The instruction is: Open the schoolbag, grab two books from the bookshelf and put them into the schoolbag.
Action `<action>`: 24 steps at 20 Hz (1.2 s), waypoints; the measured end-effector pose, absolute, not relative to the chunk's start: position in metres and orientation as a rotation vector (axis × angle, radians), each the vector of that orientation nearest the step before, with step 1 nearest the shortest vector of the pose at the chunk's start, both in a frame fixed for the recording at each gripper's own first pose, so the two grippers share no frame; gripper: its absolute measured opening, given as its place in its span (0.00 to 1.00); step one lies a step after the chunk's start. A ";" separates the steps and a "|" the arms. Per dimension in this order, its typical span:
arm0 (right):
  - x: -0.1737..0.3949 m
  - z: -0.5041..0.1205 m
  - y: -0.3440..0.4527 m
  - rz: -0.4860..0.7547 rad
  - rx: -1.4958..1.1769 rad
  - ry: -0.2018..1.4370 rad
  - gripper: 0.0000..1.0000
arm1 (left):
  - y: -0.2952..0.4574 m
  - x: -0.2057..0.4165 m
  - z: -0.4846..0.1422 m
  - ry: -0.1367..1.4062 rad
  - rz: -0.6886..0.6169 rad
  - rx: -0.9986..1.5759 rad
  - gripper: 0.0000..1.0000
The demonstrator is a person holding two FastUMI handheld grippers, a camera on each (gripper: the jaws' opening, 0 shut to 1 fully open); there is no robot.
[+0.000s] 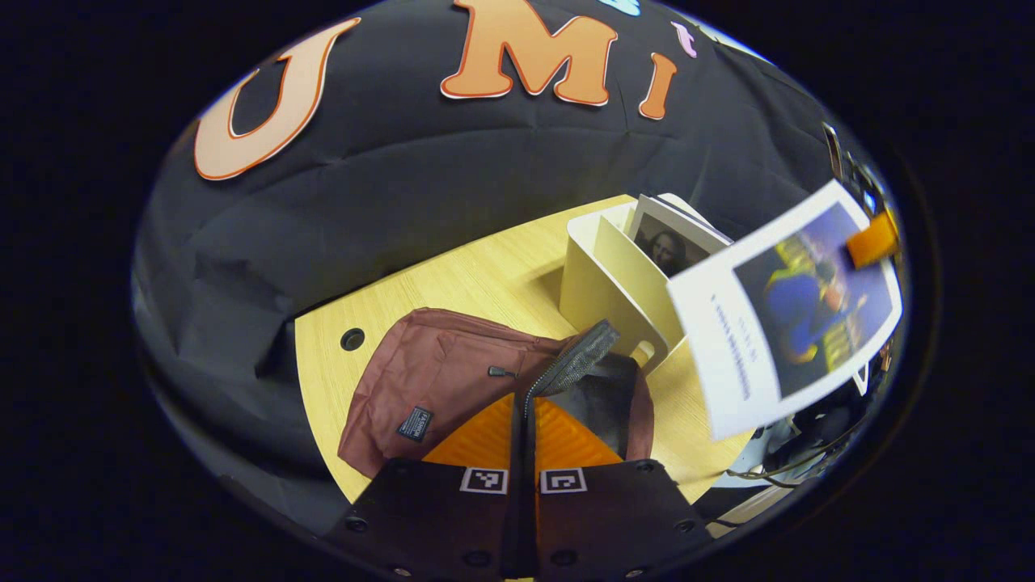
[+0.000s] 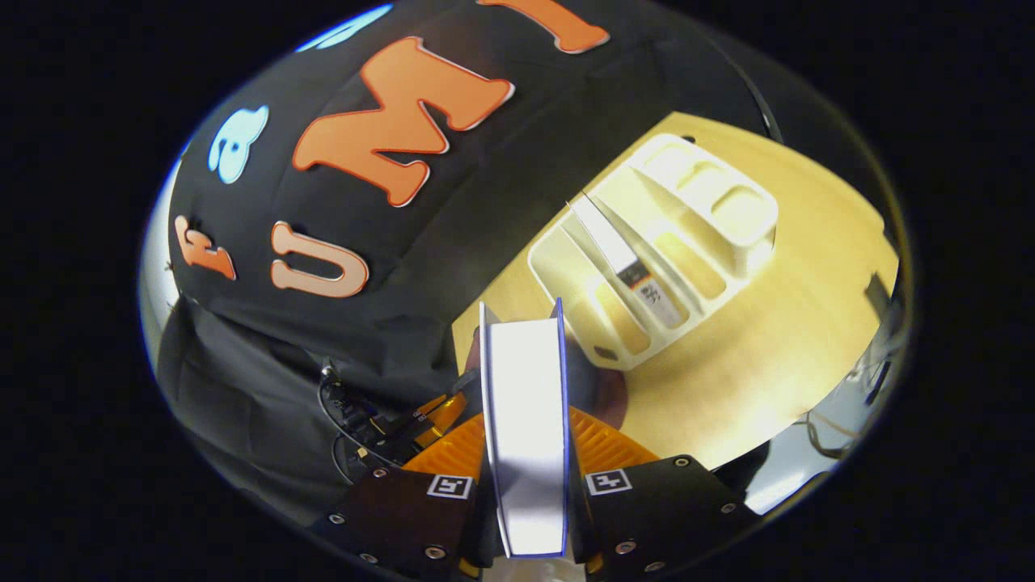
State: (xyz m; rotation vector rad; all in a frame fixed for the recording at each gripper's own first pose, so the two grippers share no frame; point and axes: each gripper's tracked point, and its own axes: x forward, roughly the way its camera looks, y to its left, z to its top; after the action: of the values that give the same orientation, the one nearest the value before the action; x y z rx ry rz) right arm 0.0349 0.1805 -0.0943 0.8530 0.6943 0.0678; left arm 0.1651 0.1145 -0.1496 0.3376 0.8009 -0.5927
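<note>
L gripper (image 1: 524, 420): fingers pressed together on the zipper edge of the schoolbag (image 1: 437, 388), pinching the flap w/ the zip teeth running up between them; the grey-lined flap is lifted, so the bag's mouth stands open beside it. Bag is reddish-brown, lying flat on the desk (image 1: 485, 275) toward its near edge, small dark label on its front.

R gripper (image 2: 525, 485): clamped on a book (image 2: 525, 420), both fingers on its covers, page edges facing the camera, blue-edged cover. In the left gripper view the same book (image 1: 788, 311) hangs in the air at the right, above the desk's right edge, cover w/ a blue picture turned this way, held near its top corner by the other gripper.

Bookshelf (image 2: 655, 259): cream rack w/ several slots, standing on the desk nr the back edge, just beyond the bag. One more book (image 2: 635, 271) sits in a middle slot, spine up; its cover has a portrait, seen in the left gripper view (image 1: 671, 242). Cables lie off the desk's right side.
</note>
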 end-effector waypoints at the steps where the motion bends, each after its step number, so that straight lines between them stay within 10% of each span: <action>1: 0.038 -0.116 0.185 0.066 0.889 0.687 0.36 | 0.113 0.164 -0.148 0.806 -0.589 0.326 0.01; 24: 0.181 -0.273 0.323 -0.063 0.959 0.711 0.38 | 0.074 0.144 -0.115 0.734 -0.654 0.336 0.01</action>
State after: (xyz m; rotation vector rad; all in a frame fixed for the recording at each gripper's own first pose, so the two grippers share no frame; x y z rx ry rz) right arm 0.1813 0.3227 -0.2727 0.9593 0.7109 -0.0630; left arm 0.1437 0.0736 -0.1153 0.3357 0.7341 -0.6543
